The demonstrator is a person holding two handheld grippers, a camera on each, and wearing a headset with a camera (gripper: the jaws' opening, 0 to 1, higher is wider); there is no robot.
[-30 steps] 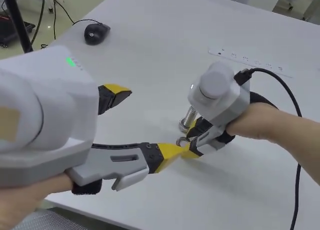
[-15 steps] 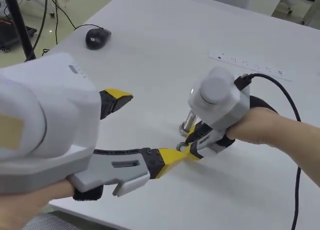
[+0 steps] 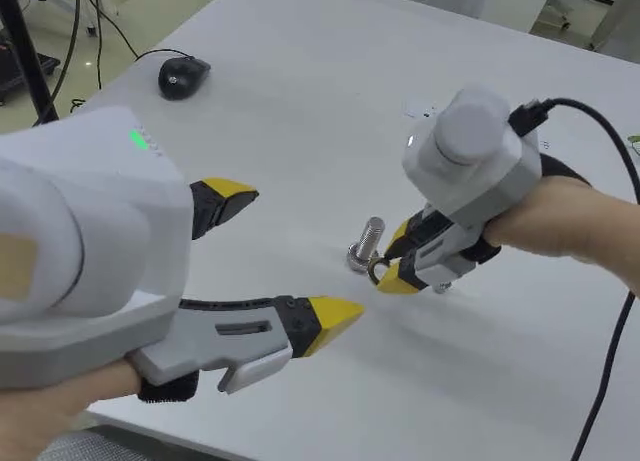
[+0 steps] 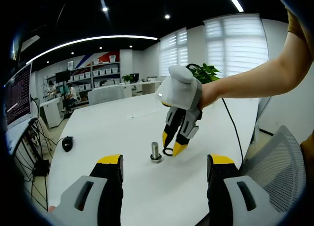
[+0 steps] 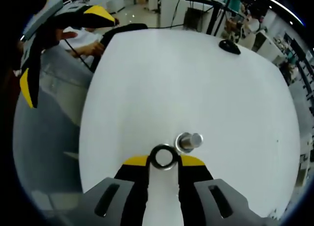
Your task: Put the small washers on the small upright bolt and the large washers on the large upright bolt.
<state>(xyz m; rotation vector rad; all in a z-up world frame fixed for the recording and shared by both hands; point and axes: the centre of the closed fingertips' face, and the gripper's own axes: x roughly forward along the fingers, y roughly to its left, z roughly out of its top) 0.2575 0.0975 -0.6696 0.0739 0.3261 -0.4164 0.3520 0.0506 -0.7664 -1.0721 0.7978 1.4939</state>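
One washer [image 5: 163,156], a plain metal ring, is pinched by its rim between the tips of the right gripper [image 3: 395,272]. Its jaws are closed down to the ring's width and grip nothing else. In the right gripper view the upright bolt [image 5: 189,141] stands just beside the ring at about 1 o'clock, and the ring is not yet over the bolt's top. In the head view the bolt sits at roughly 10 o'clock of the held ring, on the bare white counter [image 3: 300,101]. The left gripper [image 3: 285,253] hangs at about 7 o'clock of the bolt, jaws spread wide and empty. A computer mouse [image 3: 183,73] lies well apart, toward 10 o'clock.

The likely trouble is alignment. If the ring is lowered off-centre or tilted, it would catch on the bolt's tip. A sideways push could then topple the bolt, which seems to stand free on its base. The hold is only on the rim, so the ring could also twist or slip out and roll across the counter. I cannot tell whether this bolt is the right size for this washer, and a mismatch would put it on the wrong bolt.
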